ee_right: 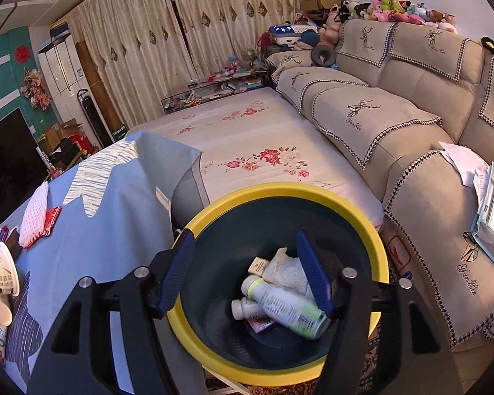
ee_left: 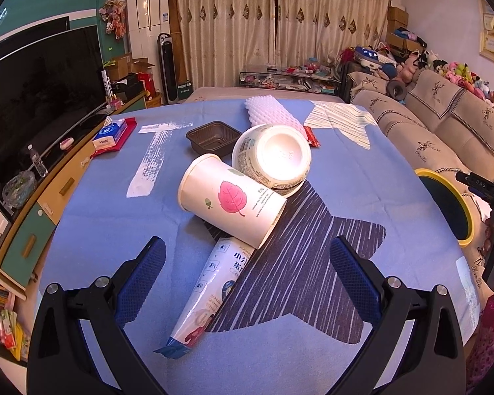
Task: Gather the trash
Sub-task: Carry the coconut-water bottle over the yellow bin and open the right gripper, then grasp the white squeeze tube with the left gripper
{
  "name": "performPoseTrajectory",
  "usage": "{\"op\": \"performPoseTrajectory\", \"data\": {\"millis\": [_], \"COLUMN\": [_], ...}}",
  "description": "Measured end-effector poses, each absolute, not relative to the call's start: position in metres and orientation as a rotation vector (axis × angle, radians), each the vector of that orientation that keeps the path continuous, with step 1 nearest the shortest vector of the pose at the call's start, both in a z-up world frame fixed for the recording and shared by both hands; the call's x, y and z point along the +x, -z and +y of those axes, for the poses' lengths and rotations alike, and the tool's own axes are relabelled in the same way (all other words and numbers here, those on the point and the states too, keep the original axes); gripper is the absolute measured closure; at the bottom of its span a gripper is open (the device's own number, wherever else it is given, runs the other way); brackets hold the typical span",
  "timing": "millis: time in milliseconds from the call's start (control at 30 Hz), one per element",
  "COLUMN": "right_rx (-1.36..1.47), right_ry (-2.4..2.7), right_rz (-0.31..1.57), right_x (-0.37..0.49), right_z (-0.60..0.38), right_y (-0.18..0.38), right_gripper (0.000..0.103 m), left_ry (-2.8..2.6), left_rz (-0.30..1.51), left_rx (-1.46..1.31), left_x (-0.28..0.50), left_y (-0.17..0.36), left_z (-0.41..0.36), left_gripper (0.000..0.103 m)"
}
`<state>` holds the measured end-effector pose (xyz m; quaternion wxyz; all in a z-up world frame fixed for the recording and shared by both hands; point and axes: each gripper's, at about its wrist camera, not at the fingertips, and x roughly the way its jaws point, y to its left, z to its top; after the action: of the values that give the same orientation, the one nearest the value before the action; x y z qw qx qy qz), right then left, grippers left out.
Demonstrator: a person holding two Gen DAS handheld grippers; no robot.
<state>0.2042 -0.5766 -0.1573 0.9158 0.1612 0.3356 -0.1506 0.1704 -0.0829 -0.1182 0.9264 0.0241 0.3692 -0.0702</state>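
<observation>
My right gripper (ee_right: 247, 273), spread and empty, hangs over the bin (ee_right: 194, 335); left gripper (ee_left: 247, 263), spread, must close on the paper cup (ee_left: 230, 197) ahead.

The left gripper (ee_left: 247, 256) and right gripper (ee_right: 245, 265) both have shiny black plastic arms with round silver screws and bumpy dark blue pads (ee_left: 148, 270), and the person wears pink patterned clothes (ee_left: 490, 339).

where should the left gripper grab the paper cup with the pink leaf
Across its side wall, mid-body. The paper cup lies on its side atop the long wrapper, open rim far-left. Bring the open left gripper down from above, fingers straddling the cylinder.
</observation>
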Motion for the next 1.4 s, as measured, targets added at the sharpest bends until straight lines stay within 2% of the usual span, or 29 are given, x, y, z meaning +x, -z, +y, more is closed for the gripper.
{"op": "performPoseTrajectory", "data": {"millis": [467,733,967,1033,1100,1267,1400], "right_rx": [0.326,0.328,0.328,0.328,0.328,0.330,0.335], "right_ry": [0.246,0.247,0.242,0.241,0.241,0.237,0.231], "right_rz": [0.733,0.735,0.739,0.740,0.742,0.750,0.757], "right_x": [0.211,0.211,0.210,0.209,0.209,0.207,0.203], "right_z": [-0.553,-0.555,-0.555,-0.554,-0.554,-0.553,-0.552], "right_y": [0.173,0.172,0.172,0.172,0.172,0.173,0.174], "right_gripper": [0.039,0.039,0.039,0.039,0.039,0.039,0.039], "left_ry": [0.199,0.265,0.246,0.243,0.247,0.262,0.266], "left_rz": [0.862,0.951,0.966,0.965,0.963,0.959,0.953], "left_rx": [0.049,0.098,0.148,0.148,0.147,0.166,0.180], "left_x": [0.202,0.210,0.210,0.210,0.209,0.203,0.200], "left_y": [0.151,0.173,0.180,0.179,0.178,0.176,0.175], "left_z": [-0.058,-0.060,-0.060,-0.056,-0.054,-0.055,-0.056], "left_gripper": [0.005,0.014,0.027,0.033,0.045,0.064,0.070]}}
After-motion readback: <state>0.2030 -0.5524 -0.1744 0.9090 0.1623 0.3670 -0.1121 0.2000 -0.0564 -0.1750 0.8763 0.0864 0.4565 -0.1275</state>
